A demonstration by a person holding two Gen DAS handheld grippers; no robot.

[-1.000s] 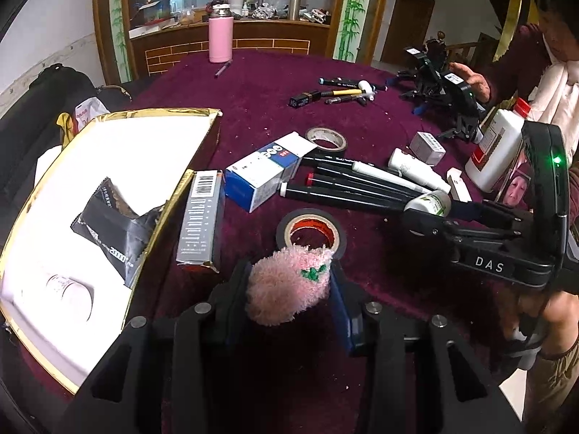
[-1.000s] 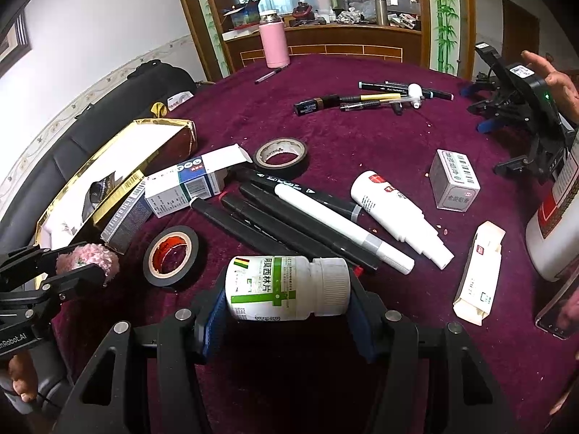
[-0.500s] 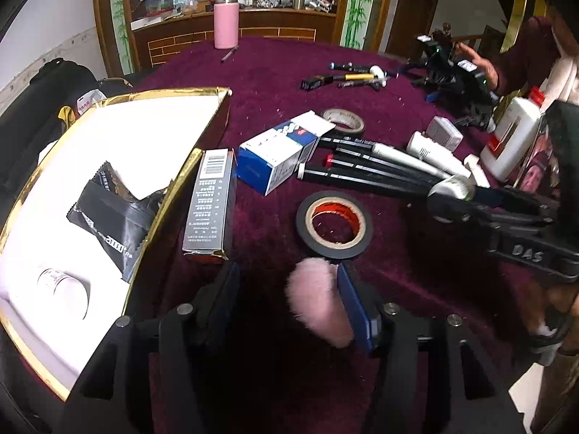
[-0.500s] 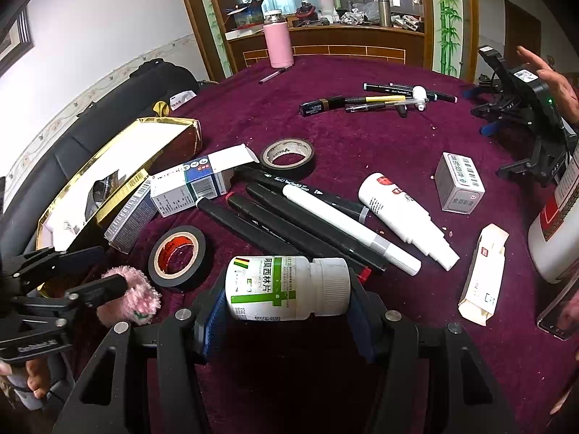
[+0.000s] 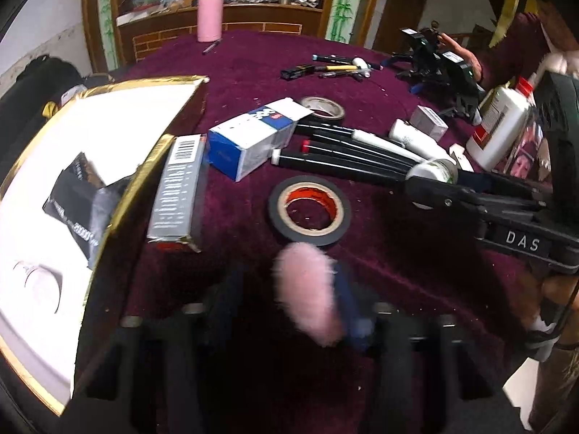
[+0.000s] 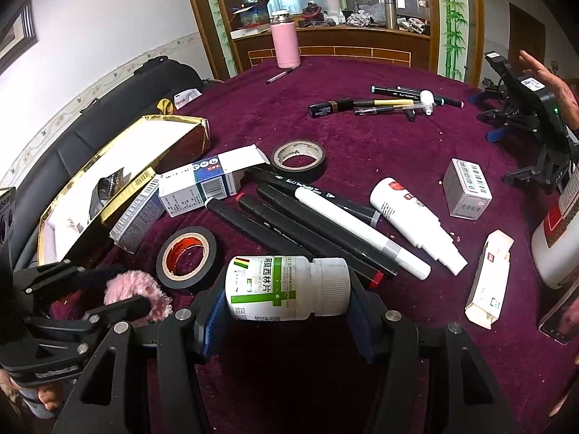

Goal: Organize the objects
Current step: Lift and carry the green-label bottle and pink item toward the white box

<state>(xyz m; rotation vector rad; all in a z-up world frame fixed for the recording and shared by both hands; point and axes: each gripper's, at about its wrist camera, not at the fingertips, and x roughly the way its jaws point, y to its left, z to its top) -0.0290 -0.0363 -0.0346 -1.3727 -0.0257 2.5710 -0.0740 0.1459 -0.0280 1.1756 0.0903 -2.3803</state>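
Note:
A pink fluffy puff (image 5: 307, 289) sits between the fingers of my left gripper (image 5: 286, 300), low over the maroon tablecloth. It leans on the right-hand pad, and a gap shows on the left side. The jaws are closing on it. In the right wrist view the puff (image 6: 135, 287) lies at the left gripper (image 6: 126, 289) tips, just in front of the black tape roll (image 6: 188, 256). My right gripper (image 6: 286, 311) is shut on a white pill bottle (image 6: 282, 287) with a green label, held sideways.
An open gold-rimmed box (image 5: 108, 119) with a black packet lies left. Beside it lie a grey carton (image 5: 177, 188) and a blue-white carton (image 5: 249, 141). Markers (image 6: 325, 224), a white tube (image 6: 416, 224), a second tape roll (image 6: 298, 155) and small boxes crowd the middle. A person's hand (image 6: 546, 76) rests on other grippers far right.
The left gripper sank toward the cloth. Its jaws let the puff go, and the puff tipped against the right finger. The jaws are narrower again. The right gripper and bottle stayed still.

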